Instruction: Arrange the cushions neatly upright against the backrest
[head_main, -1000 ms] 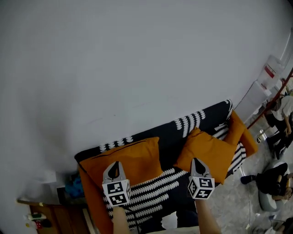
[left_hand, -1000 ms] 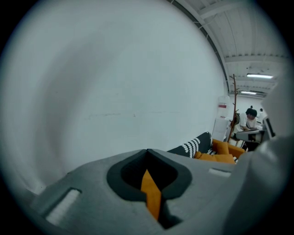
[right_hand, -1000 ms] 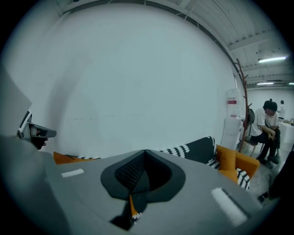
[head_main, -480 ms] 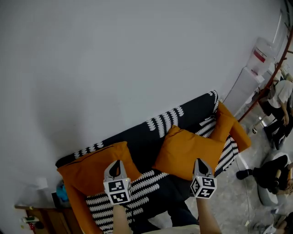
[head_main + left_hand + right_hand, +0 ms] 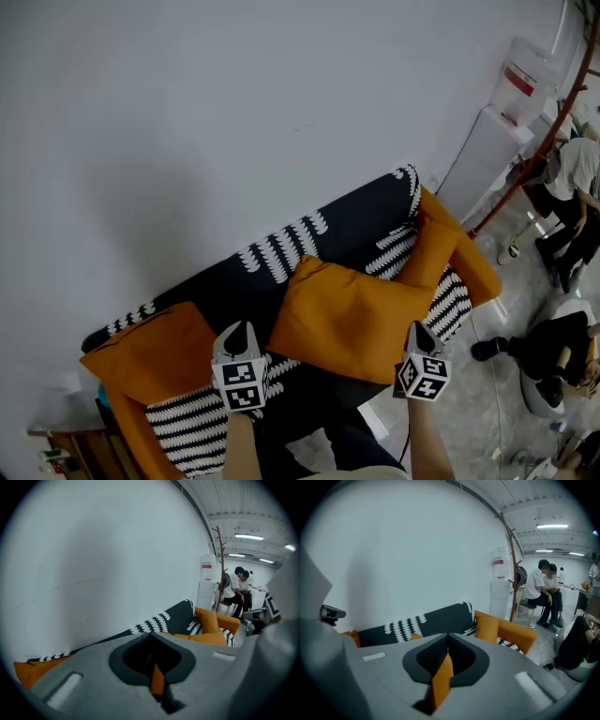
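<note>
A sofa under a black-and-white patterned cover (image 5: 309,244) holds three orange cushions. The left cushion (image 5: 141,352) leans at the left end, the big middle cushion (image 5: 352,319) lies slanted on the seat, and a small right cushion (image 5: 427,248) stands by the orange armrest (image 5: 469,272). My left gripper (image 5: 237,333) is shut and empty, hovering between the left and middle cushions. My right gripper (image 5: 418,330) is shut and empty just off the middle cushion's lower right corner. The left gripper (image 5: 150,635) and right gripper (image 5: 448,637) both show closed jaws pointing at the backrest (image 5: 431,618).
A white wall rises behind the sofa. A water dispenser (image 5: 511,103) and a red coat stand (image 5: 553,122) stand to its right. People sit beyond them (image 5: 572,183), and another person sits low on the floor (image 5: 548,352). A wooden side table (image 5: 56,450) is at the sofa's left end.
Both grippers have swept to the right along the sofa. The left one has left the left cushion; the right one has passed from over the middle cushion to its right corner.
</note>
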The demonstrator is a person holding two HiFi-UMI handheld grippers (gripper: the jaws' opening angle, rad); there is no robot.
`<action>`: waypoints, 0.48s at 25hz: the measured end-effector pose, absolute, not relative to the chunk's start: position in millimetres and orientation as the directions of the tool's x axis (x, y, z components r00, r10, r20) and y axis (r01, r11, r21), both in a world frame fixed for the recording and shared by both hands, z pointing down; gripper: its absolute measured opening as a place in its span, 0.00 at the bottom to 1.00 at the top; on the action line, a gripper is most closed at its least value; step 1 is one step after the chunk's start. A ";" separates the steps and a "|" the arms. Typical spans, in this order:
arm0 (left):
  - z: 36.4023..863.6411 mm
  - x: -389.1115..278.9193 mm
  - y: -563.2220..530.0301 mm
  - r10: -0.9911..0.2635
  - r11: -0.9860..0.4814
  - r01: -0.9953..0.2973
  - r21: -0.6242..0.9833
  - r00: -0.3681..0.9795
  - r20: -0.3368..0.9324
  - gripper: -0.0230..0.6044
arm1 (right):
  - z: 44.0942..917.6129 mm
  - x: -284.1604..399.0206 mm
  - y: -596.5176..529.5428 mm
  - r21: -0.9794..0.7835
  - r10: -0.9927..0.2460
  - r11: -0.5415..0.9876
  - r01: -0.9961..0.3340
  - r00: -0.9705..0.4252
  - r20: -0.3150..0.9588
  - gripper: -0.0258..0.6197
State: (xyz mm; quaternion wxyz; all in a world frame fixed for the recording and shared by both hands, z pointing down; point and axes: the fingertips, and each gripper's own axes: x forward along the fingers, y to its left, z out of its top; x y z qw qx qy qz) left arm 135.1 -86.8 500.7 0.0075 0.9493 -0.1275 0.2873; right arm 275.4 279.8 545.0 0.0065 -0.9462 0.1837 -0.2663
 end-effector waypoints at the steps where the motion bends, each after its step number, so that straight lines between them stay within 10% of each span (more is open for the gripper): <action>1: 504.4 145.1 -79.7 -0.233 -0.969 -0.240 -0.063 0.797 0.557 0.04 | 550.9 283.2 290.1 -0.113 -0.343 -0.936 -0.334 0.788 0.511 0.06; 12: 550.3 232.2 -45.5 -0.212 -0.977 -0.176 -0.122 0.729 0.651 0.05 | 618.9 344.1 355.6 -0.131 -0.287 -0.956 -0.264 0.730 0.620 0.16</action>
